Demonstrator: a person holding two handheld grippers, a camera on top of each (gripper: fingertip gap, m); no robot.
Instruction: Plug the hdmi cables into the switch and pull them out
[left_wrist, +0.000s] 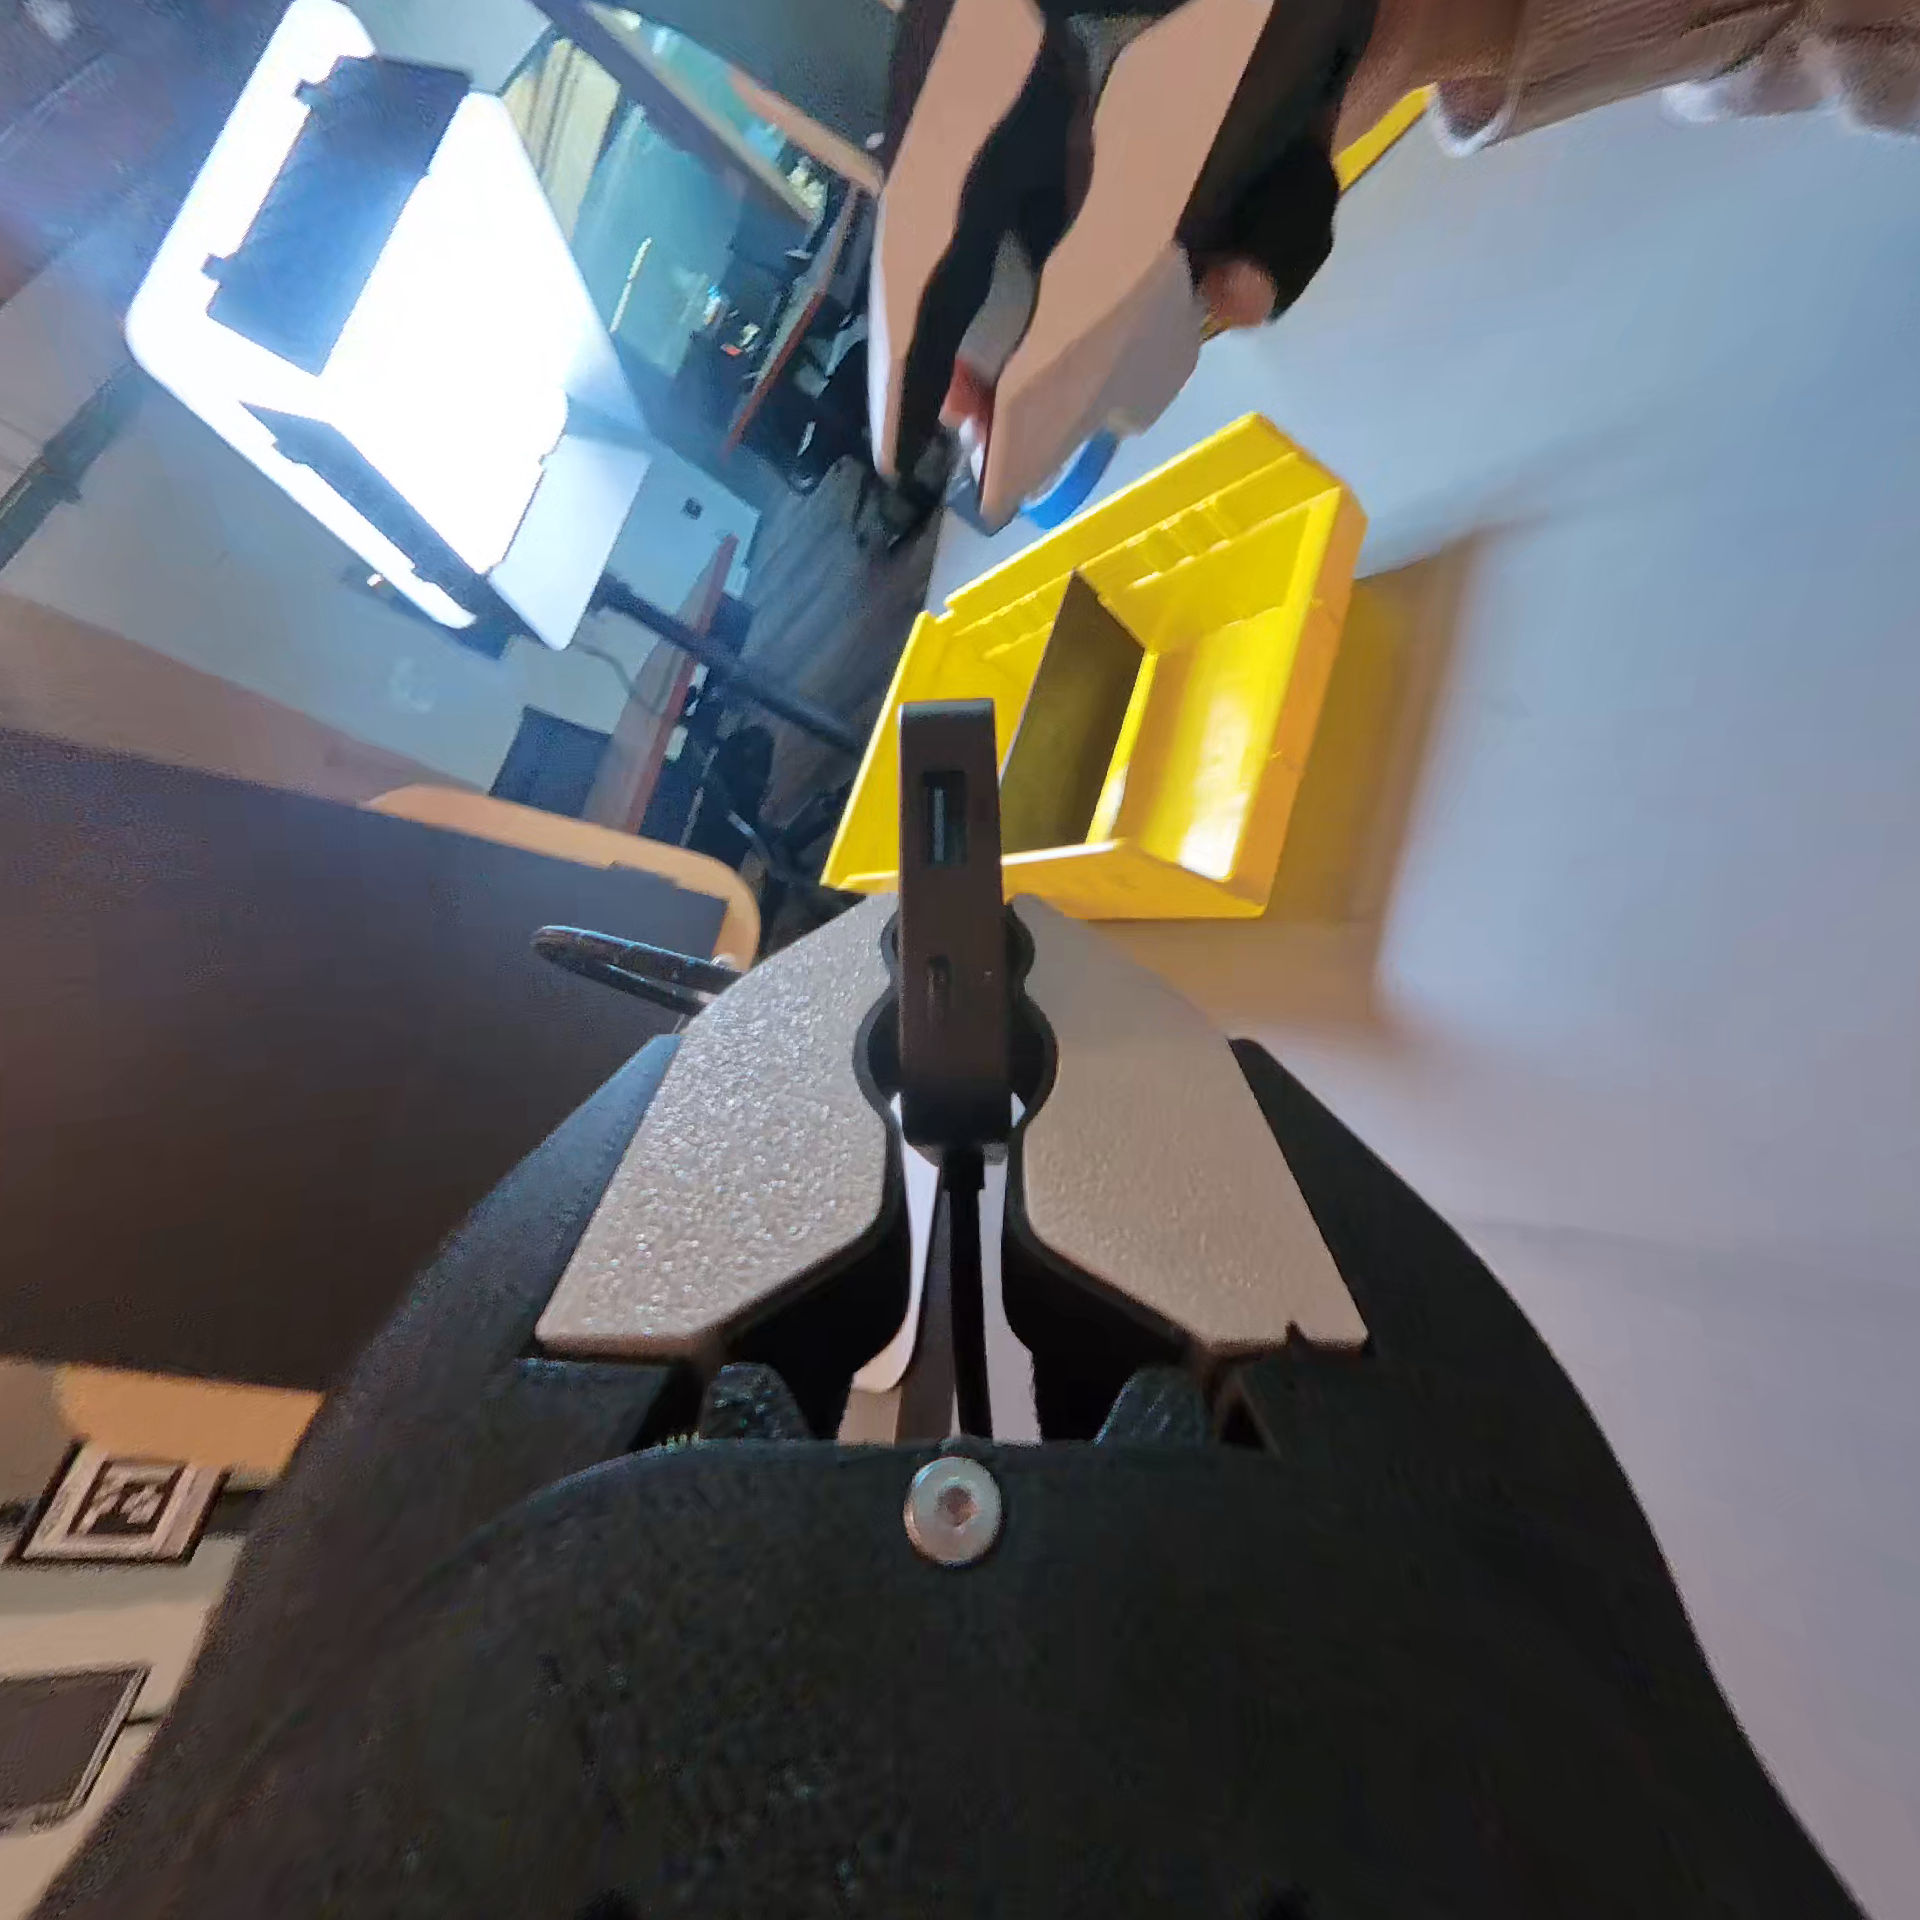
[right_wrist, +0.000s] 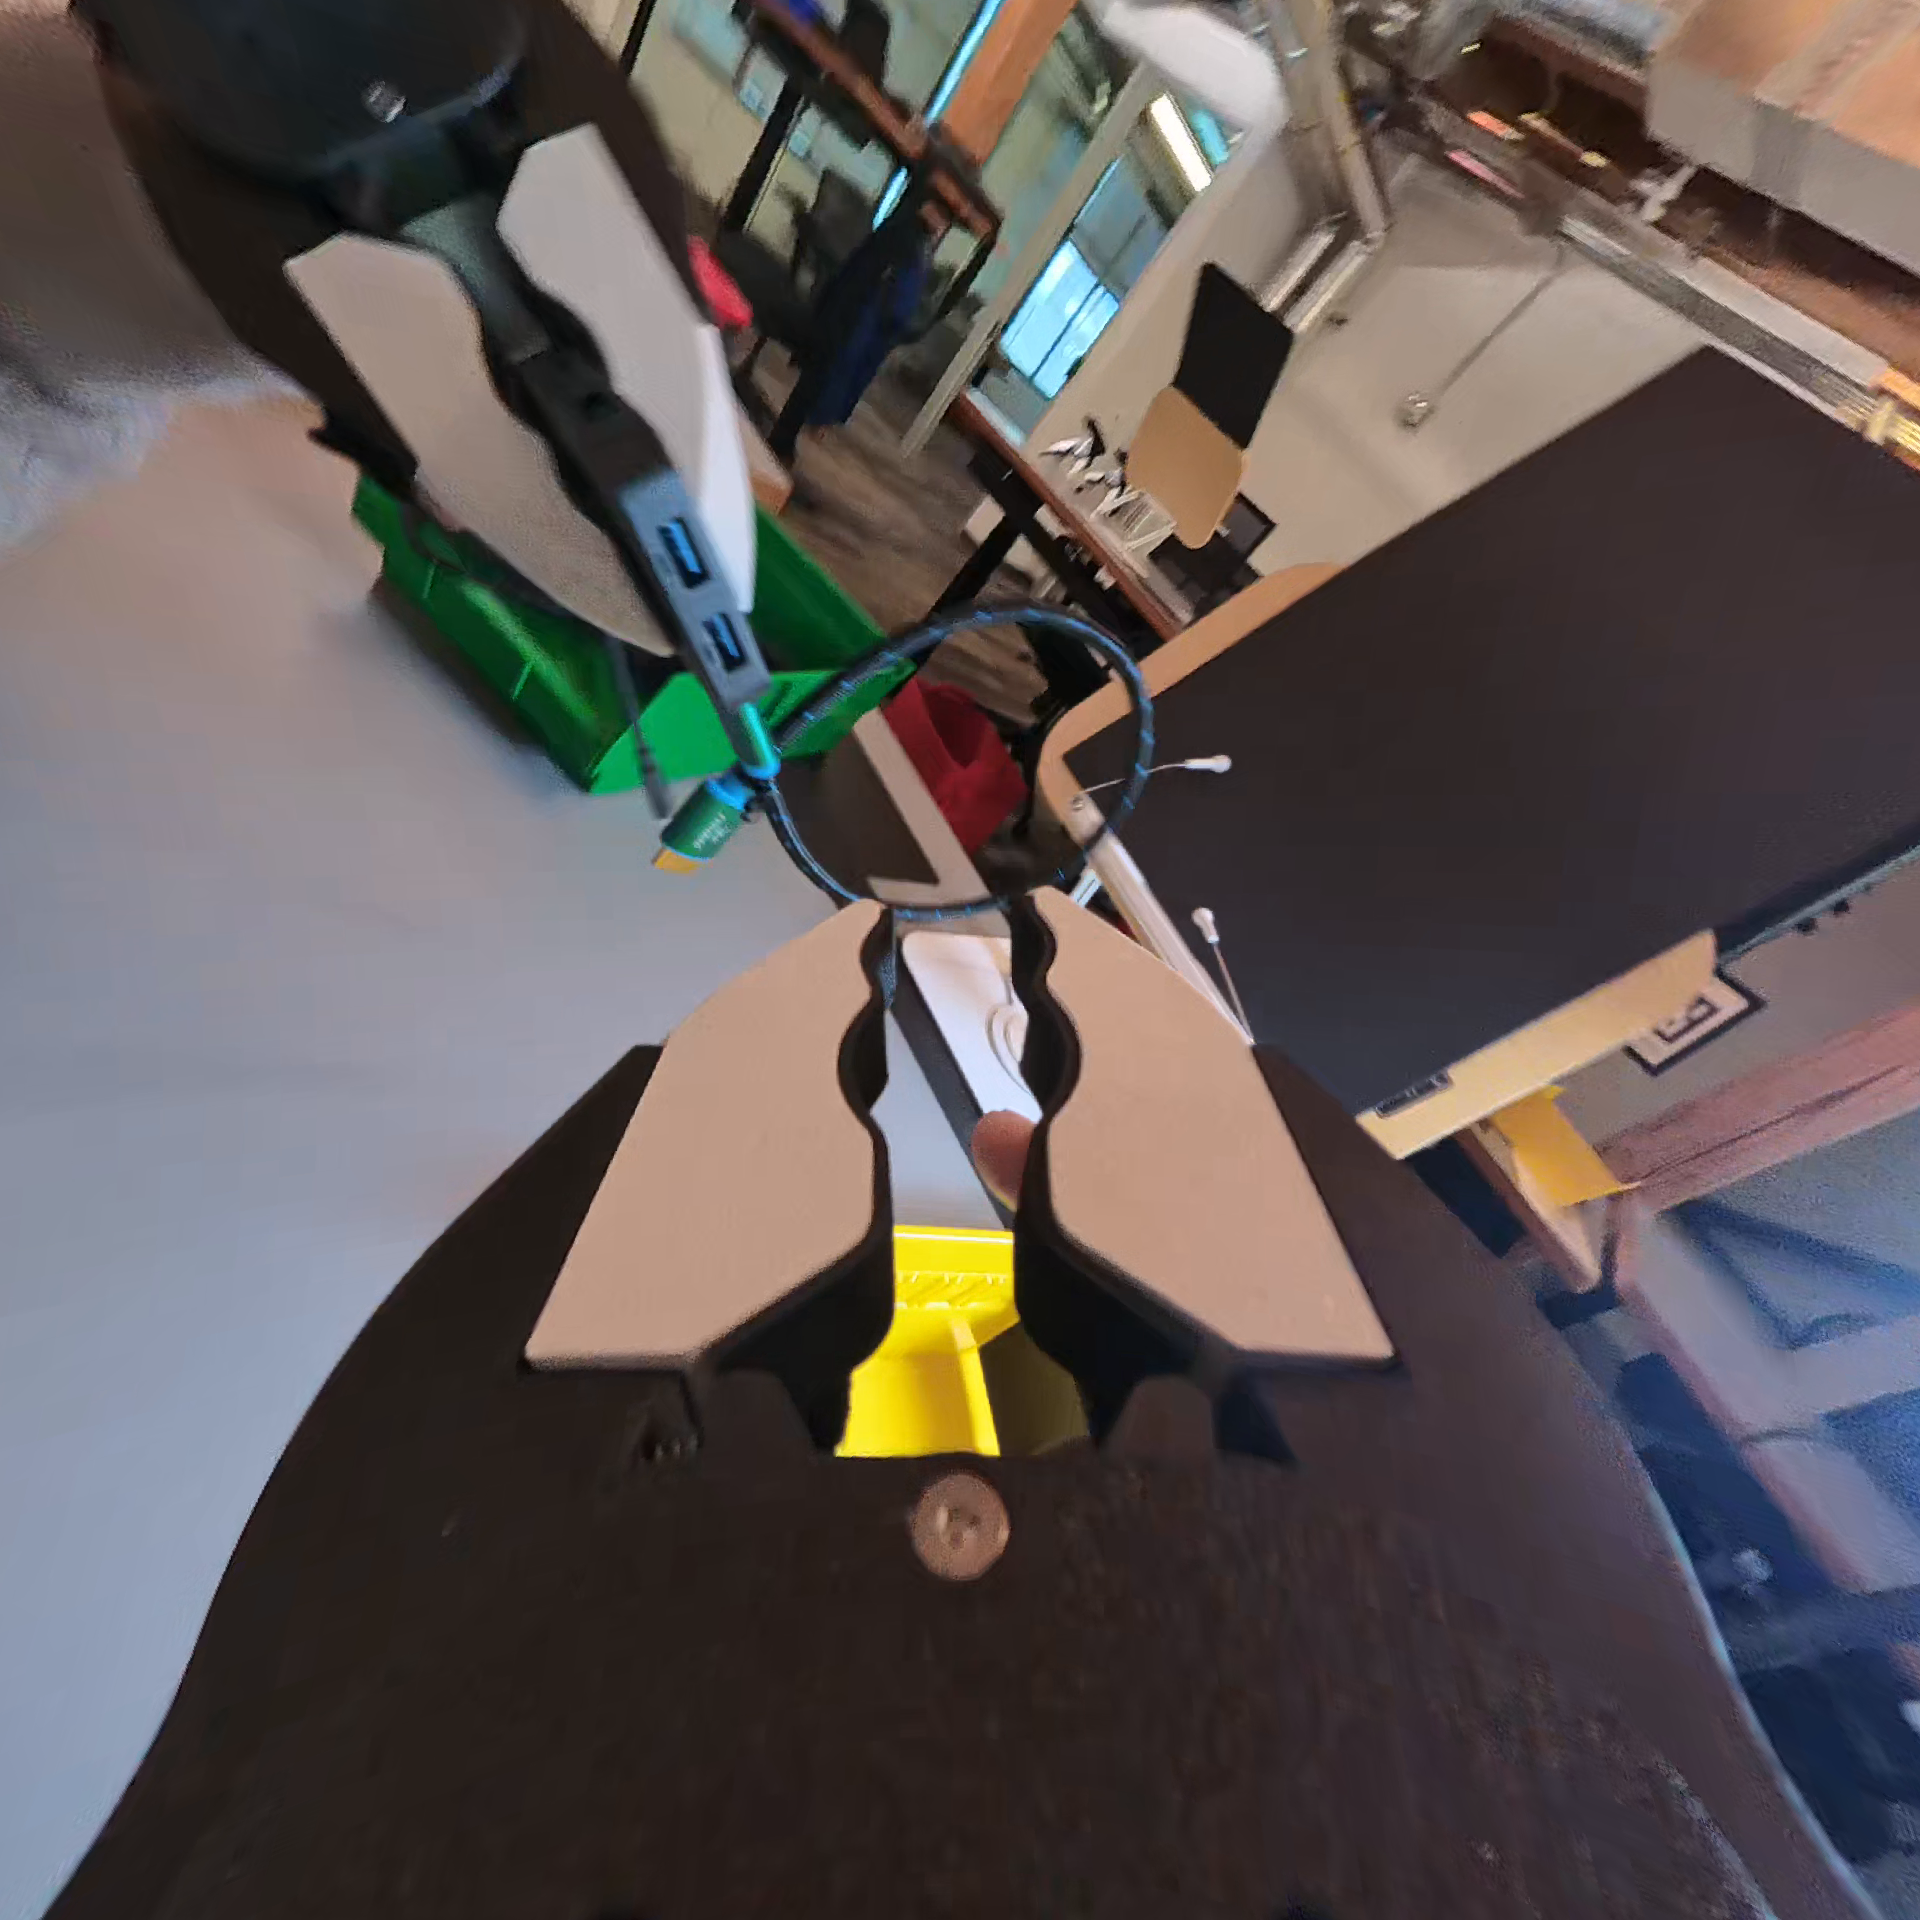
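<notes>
My left gripper (left_wrist: 951, 914) is shut on a black switch (left_wrist: 951, 862), a slim box held on edge with its ports facing the camera; its own thin lead (left_wrist: 964, 1288) runs back between the fingers. In the right wrist view the left gripper (right_wrist: 691, 613) holds the switch (right_wrist: 675, 540) aloft. A teal plug (right_wrist: 753, 732) sits in the switch's lower end. Its black braided HDMI cable (right_wrist: 1132, 727) hangs in a tied loop, with a loose green plug (right_wrist: 712, 821) below. My right gripper (right_wrist: 956, 920) is open and empty, its tips in line with the loop's bottom. It also shows high in the left wrist view (left_wrist: 940, 488).
A yellow bin (left_wrist: 1195, 727) stands on the white table (left_wrist: 1610, 520), with a blue tape roll (left_wrist: 1070, 478) behind it. A green bin (right_wrist: 499, 623) lies behind the left gripper. A dark panel (right_wrist: 1455, 727) stands right. A hand (left_wrist: 1662, 62) holds the right gripper. One gripper's finger ends stand about 10 centimeters off the other's.
</notes>
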